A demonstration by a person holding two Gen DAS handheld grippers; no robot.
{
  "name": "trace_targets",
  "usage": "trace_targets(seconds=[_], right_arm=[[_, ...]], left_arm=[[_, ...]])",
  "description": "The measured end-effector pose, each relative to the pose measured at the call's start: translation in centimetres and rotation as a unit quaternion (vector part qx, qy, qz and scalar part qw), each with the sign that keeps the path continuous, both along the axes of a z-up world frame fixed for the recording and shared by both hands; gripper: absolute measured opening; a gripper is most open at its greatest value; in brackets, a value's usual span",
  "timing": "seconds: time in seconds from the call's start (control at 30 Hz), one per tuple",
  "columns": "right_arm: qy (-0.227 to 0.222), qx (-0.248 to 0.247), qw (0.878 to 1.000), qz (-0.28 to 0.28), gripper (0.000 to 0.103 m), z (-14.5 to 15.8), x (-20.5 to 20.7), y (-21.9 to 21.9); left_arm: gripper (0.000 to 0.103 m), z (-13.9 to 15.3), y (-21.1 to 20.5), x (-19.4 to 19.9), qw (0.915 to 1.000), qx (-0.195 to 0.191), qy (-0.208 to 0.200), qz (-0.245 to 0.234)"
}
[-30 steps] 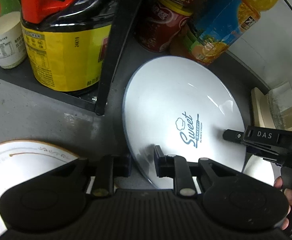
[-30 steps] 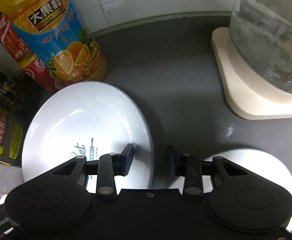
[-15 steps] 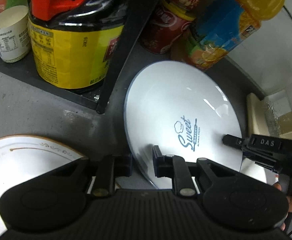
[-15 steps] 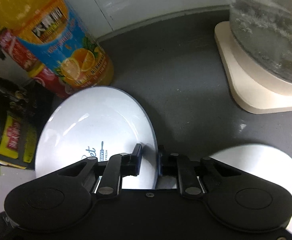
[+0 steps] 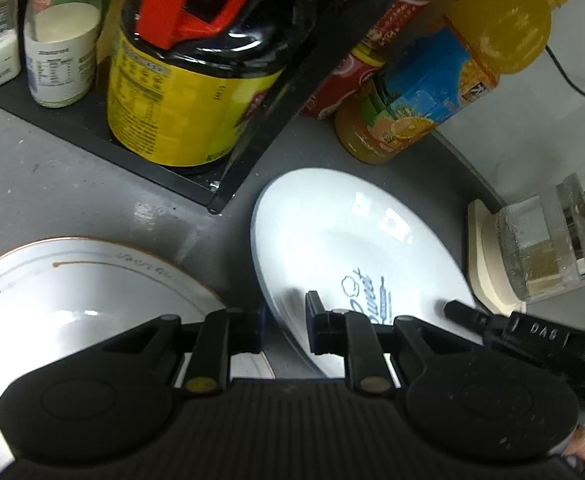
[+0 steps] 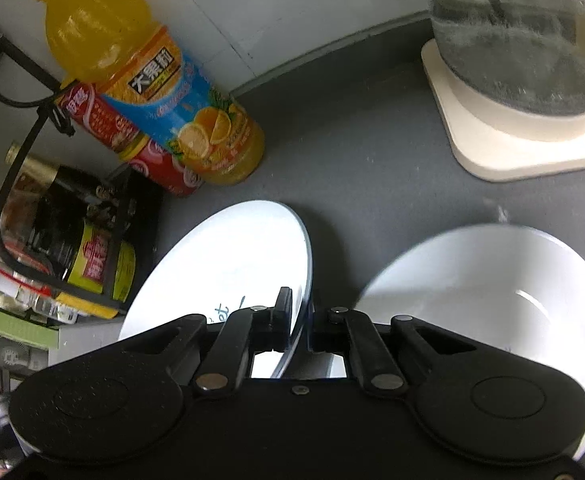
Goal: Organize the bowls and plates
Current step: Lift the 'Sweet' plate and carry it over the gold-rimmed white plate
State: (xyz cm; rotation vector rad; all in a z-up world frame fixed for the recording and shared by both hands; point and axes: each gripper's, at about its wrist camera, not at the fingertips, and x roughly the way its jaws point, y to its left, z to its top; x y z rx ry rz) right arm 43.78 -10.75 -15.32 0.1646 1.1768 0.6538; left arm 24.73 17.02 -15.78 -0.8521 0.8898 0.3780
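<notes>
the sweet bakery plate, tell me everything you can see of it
The plate is round, pale and glossy, seemingly glazed ceramic, with a thin dark rim and a blue "Sweet" bakery logo with a chef's hat. It looks clean and empty. It is tilted, apparently raised off the grey counter. The left tongs pinch its near-left rim and the right tongs its right rim, both shut on it. It sits in front of the orange juice bottle, between two other white dishes.
</notes>
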Motion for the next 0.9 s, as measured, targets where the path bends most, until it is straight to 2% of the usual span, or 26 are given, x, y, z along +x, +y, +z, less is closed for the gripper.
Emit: trace_targets(seconds=[0.3,0.63,0.77,0.9], right_arm=[[-0.017,0.019,1.000,0.002,0.008,1.3,-2.3,-0.6],[-0.032,0.040,0.999,0.018,0.009,3.4,-5.8,-1.9],[-0.039,0.050,0.998,0.027,0.009,4.1,-7.2,-2.3],[-0.042,0.060,0.997,0.037,0.009,4.3,-8.7,-2.5]], left_arm=[[0.013,1.4,0.1,-2.3,0.9997,0.000,-0.022,0.003],[0.012,3.6,-0.2,-6.0,0.9980,-0.011,-0.055,0.030],[0.011,4.2,0.2,-8.3,0.9949,-0.047,-0.067,0.059],[0.010,4.8,0.0,-10.7,0.9923,-0.059,-0.073,0.081]])
